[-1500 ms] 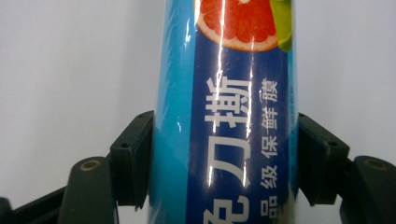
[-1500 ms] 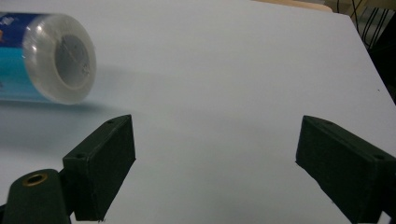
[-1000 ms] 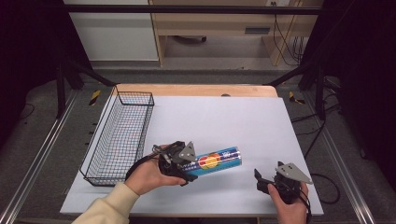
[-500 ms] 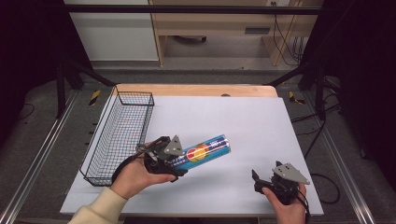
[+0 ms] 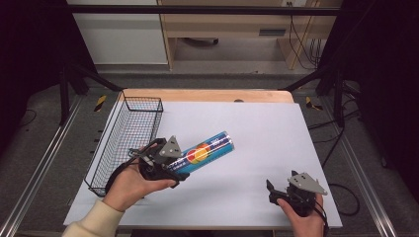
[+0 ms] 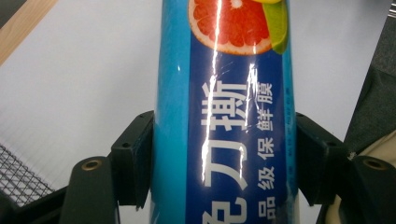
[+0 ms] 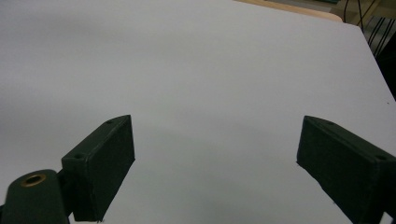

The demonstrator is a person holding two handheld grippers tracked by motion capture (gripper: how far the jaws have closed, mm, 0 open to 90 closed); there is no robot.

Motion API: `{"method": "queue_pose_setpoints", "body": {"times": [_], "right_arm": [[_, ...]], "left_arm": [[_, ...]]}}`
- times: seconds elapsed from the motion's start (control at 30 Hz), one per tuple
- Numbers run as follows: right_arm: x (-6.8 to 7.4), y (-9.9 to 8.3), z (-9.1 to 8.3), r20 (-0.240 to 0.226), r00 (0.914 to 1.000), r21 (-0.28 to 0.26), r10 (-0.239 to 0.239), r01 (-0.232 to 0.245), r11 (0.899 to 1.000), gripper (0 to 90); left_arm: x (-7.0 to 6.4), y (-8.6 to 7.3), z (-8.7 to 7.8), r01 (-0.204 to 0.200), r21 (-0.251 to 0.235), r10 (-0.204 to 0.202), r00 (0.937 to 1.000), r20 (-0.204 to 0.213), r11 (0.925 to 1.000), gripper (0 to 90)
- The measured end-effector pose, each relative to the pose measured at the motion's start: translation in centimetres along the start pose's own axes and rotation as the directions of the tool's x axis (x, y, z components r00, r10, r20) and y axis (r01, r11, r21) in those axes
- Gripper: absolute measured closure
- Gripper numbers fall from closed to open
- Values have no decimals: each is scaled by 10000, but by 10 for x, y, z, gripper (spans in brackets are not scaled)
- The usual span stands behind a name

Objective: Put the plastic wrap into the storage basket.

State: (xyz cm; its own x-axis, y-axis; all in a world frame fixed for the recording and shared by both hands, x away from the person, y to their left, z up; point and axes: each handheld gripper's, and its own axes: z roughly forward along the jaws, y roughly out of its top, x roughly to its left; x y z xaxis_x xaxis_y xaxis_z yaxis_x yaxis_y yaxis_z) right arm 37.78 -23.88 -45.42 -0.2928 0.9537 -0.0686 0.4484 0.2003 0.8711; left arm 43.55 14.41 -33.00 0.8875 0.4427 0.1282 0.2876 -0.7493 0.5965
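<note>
A blue tube of cling film (image 5: 205, 150) with a grapefruit picture is held off the white table, its free end pointing up and right. My left gripper (image 5: 170, 165) is shut on its lower end, next to the wire basket (image 5: 129, 129). In the left gripper view the tube (image 6: 224, 116) runs up between the two black jaws, which press on both its sides. My right gripper (image 5: 276, 190) rests low at the table's front right; its jaws stand wide apart with only bare white surface (image 7: 215, 93) between them.
The black wire basket stands along the table's left edge, with nothing visible inside. A wooden strip (image 5: 207, 95) borders the far edge of the white table top (image 5: 257, 123). Metal rails and cables run along both sides on the floor.
My left gripper has carried the tube to the left, toward the basket, and lifted its free end. The right gripper has drawn slightly back toward the front edge.
</note>
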Motion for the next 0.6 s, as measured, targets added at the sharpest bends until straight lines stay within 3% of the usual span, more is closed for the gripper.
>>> {"method": "queue_pose_setpoints", "body": {"times": [0.17, 0.3, 0.47, 0.6], "right_arm": [[1, 0, 0, 17, 10000, -3, -13, 13, 10000, 114], [1, 0, -1, 75, 9994, -69, 330, -329, 9994, 86], [1, 0, -1, 305, 9994, -109, 132, -128, 9999, 91], [1, 0, -2, 333, 9993, -123, 170, -166, 9998, 94]], "left_arm": [[2, -3, -8, 91, 41, -91, 10000, 2, 9999, 320], [3, -5, -15, 109, -79, -110, 9999, -113, 9999, 320], [7, -9, -24, 146, -297, -151, 9998, -163, 9995, 320], [9, -14, -33, 432, -317, -446, 9981, -427, 9986, 320]]}}
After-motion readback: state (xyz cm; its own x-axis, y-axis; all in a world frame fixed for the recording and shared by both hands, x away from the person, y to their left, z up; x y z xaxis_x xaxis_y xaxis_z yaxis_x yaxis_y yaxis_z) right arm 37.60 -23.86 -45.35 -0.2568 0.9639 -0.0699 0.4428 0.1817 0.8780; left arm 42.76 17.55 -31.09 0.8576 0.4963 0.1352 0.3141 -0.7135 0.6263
